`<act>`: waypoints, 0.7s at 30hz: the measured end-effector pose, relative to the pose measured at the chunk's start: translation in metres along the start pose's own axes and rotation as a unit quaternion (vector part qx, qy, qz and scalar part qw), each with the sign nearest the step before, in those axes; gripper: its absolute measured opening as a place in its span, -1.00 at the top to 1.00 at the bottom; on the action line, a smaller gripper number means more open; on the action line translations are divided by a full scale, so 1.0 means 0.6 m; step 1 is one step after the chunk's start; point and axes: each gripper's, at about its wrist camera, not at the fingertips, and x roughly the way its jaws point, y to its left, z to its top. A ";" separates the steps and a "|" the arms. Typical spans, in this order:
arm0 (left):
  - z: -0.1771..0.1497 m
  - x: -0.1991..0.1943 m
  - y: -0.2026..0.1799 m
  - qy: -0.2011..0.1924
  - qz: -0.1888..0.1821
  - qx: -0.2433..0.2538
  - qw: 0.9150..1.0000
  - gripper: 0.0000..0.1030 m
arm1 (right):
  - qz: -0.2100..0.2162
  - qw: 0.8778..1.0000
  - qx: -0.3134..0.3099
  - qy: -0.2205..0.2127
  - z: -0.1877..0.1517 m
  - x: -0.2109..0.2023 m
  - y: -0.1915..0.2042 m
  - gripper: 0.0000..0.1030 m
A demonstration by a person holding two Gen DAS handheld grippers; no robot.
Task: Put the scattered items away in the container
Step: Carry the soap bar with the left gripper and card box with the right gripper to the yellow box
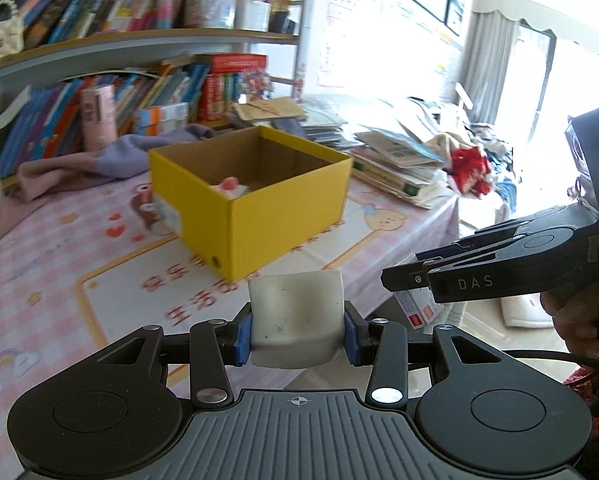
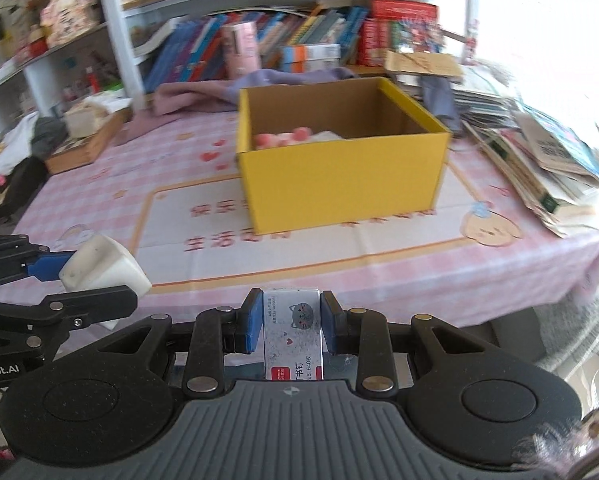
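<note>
From the left wrist view, the left tool (image 1: 298,326) pinches a white block (image 1: 295,318) between its blue pads, held in the air short of the near edge of the surface (image 1: 59,272). Ahead stands the open yellow box (image 1: 251,196) on the pink checked cloth, and a pink-and-white item (image 1: 230,187) already lies inside it. At the right of this view the right tool (image 1: 415,280) comes in from the side with a small printed carton (image 1: 419,308) clamped in it. From the right wrist view, the right tool (image 2: 286,322) is closed on that staple carton (image 2: 292,330), also held short of the surface's near edge, with the yellow box (image 2: 339,184) straight ahead and pink things (image 2: 283,138) visible within. The left tool (image 2: 79,280) shows at the lower left, gripping the white block (image 2: 103,266). I judge the task well along: some items are boxed, none lie loose on the cloth around the box, and the two held pieces remain to be carried over the rim and released.
</note>
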 end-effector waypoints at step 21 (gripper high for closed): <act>0.124 0.110 0.002 -0.041 0.028 0.027 0.998 0.20 | 0.005 0.999 0.003 -0.038 0.124 0.073 -0.116 0.45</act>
